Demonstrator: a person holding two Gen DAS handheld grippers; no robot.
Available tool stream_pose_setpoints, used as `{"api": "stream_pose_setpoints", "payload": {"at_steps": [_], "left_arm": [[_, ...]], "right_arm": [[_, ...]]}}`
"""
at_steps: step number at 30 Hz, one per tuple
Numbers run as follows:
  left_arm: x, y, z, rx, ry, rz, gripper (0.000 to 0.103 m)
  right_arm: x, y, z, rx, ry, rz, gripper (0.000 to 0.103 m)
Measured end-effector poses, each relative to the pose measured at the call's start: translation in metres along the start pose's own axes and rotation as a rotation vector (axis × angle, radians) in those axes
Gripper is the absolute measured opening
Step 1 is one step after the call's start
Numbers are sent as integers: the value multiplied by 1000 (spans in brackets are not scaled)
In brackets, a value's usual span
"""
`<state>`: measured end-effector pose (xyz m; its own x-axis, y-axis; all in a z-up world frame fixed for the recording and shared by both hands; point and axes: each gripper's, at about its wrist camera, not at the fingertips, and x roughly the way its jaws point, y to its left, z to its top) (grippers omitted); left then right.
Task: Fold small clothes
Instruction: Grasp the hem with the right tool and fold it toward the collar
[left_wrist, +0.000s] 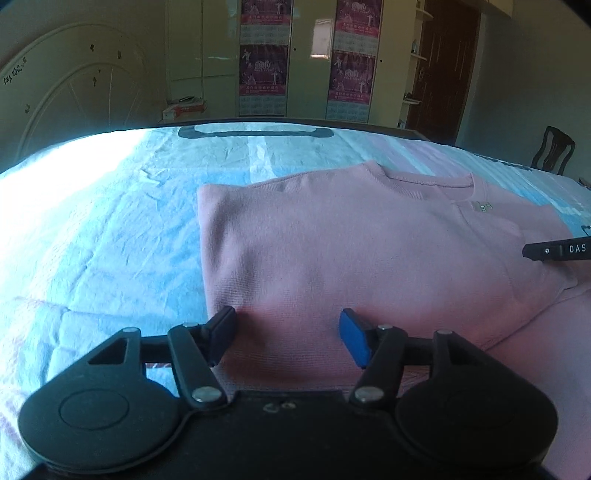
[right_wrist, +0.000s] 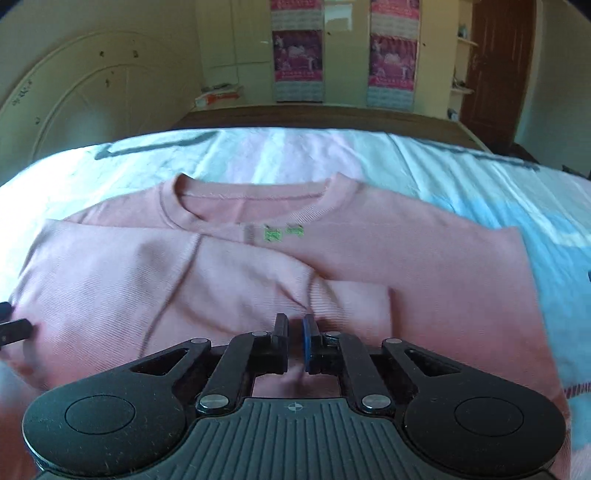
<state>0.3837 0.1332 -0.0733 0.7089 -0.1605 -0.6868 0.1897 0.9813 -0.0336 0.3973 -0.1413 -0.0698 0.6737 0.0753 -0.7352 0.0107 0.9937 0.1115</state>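
A pink sweatshirt (left_wrist: 351, 251) lies on the bed, collar away from me, both sides folded in over the middle. In the right wrist view the sweatshirt (right_wrist: 424, 266) shows its collar and a small green mark, with a folded-in sleeve cuff (right_wrist: 351, 299) near the middle. My left gripper (left_wrist: 288, 332) is open, its jaws wide apart over the sweatshirt's near left edge. My right gripper (right_wrist: 294, 332) has its jaws nearly together just above the lower middle of the sweatshirt; no cloth shows between them. Its finger tip (left_wrist: 554, 251) shows at the right of the left wrist view.
The bed has a light blue and pink striped sheet (left_wrist: 110, 221). A curved white headboard (left_wrist: 74, 92) stands at the left. Wardrobes with pink posters (left_wrist: 264, 70) line the back wall. A dark chair (left_wrist: 554, 149) stands at the right beside a brown door (left_wrist: 443, 70).
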Motion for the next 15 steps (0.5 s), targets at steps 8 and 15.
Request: {"api": "stream_pose_setpoints", "payload": {"at_steps": [8, 15], "left_arm": [[-24, -1, 6, -68, -11, -20, 61], [-19, -21, -17, -4, 22, 20, 66]], "right_arm": [[-24, 0, 1, 20, -25, 2, 8], [-27, 3, -26, -11, 5, 3, 7]]}}
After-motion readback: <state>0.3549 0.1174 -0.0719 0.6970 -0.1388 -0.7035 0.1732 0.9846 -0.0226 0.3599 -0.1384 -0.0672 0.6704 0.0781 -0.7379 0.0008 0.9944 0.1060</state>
